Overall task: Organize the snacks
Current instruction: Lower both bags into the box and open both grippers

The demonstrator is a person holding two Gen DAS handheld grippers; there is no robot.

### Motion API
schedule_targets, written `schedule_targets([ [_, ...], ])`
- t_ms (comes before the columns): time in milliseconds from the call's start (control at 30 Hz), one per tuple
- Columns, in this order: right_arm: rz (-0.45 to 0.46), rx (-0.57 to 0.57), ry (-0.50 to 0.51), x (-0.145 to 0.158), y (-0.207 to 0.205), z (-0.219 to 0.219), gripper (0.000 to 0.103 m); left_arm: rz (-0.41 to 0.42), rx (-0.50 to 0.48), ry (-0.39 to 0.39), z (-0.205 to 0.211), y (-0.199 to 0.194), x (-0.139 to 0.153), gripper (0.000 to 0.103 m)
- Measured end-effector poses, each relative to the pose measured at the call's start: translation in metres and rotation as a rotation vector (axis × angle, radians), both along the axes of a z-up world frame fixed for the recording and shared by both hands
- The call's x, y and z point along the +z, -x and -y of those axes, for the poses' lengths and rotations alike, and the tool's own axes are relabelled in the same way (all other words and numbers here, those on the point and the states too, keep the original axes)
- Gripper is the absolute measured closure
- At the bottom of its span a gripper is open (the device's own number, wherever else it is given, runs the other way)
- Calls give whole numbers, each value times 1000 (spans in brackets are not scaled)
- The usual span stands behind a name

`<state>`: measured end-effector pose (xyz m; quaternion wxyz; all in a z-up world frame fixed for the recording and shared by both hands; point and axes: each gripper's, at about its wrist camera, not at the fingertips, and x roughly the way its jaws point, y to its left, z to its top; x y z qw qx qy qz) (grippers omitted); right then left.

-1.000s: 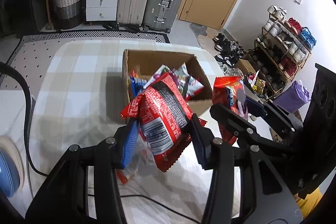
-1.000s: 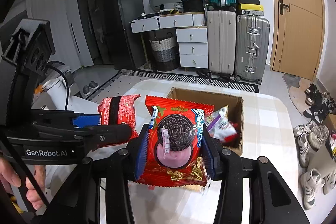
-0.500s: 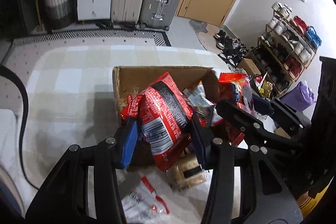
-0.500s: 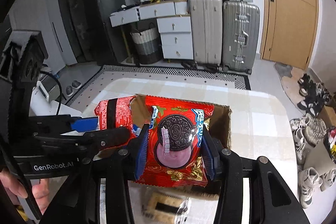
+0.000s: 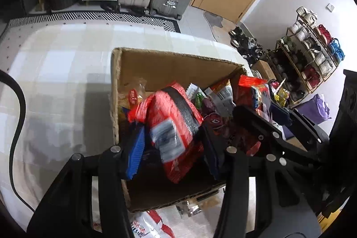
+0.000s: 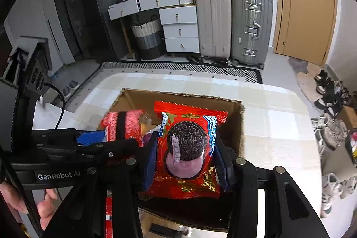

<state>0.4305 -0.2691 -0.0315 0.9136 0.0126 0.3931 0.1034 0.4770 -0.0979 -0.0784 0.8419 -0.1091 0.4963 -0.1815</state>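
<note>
My left gripper [image 5: 173,146] is shut on a red snack bag with a black band [image 5: 174,124] and holds it over the open cardboard box [image 5: 178,59]. My right gripper [image 6: 186,153] is shut on a red Oreo pack [image 6: 188,148], also over the box [image 6: 236,124]. The Oreo pack shows at the right of the left wrist view [image 5: 254,90], and the red bag shows at the left of the right wrist view [image 6: 125,124]. Several other snack packs [image 5: 214,99] lie inside the box.
The box stands on a table with a pale checked cloth [image 5: 58,73]. A black cable [image 5: 17,117] runs over its left side. Loose snack packs [image 5: 151,224] lie by the box's near edge. Suitcases [image 6: 232,23], drawers and a shoe rack [image 5: 312,55] stand beyond.
Both grippers have moved forward with their packs, from short of the box to over its opening. The box now fills more of both views.
</note>
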Motion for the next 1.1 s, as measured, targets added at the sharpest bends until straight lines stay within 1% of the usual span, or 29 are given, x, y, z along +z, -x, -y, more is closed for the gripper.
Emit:
schedule_targets([
  [67,3,5,7,1,1,1,58,1,6,5,3,-4,-1,55],
  [167,7,-2,9,2,4,4,58,-15,22,9,3,-8,-4,48],
  [300,-15,4,8,1,0,7,58,-28,36,-1,6,-13,-7,48],
  [367,-14,-16,20,-1,0,9,58,-38,32,-3,8,-10,-4,44],
  [400,-25,-25,23,-3,-3,11,58,-36,23,5,10,-7,-3,35],
  [467,-58,-32,-8,-10,-8,15,58,-24,-10,56,14,-2,4,5],
  [500,-67,-29,-29,-13,-10,18,58,-16,-7,47,13,0,6,1],
  [533,-71,-32,-37,-13,-10,19,58,1,9,7,16,1,9,1],
  [600,-63,-33,-39,-14,-9,17,58,-6,4,11,18,0,10,1],
  [633,-68,-28,-41,-15,-9,16,58,-23,7,15,18,-1,7,1],
  [800,-62,-38,-1,-15,-9,14,56,-12,10,22,20,5,9,1],
  [867,-64,-43,0,-14,-7,14,48,-1,21,31,18,9,11,1],
  [1000,-32,-27,11,-6,0,12,39,-5,27,48,12,17,15,1],
  [1067,-5,-41,38,-1,4,13,27,-8,29,55,9,21,17,1],
  [1100,10,-41,45,1,6,13,24,-8,32,68,7,23,19,1],
])
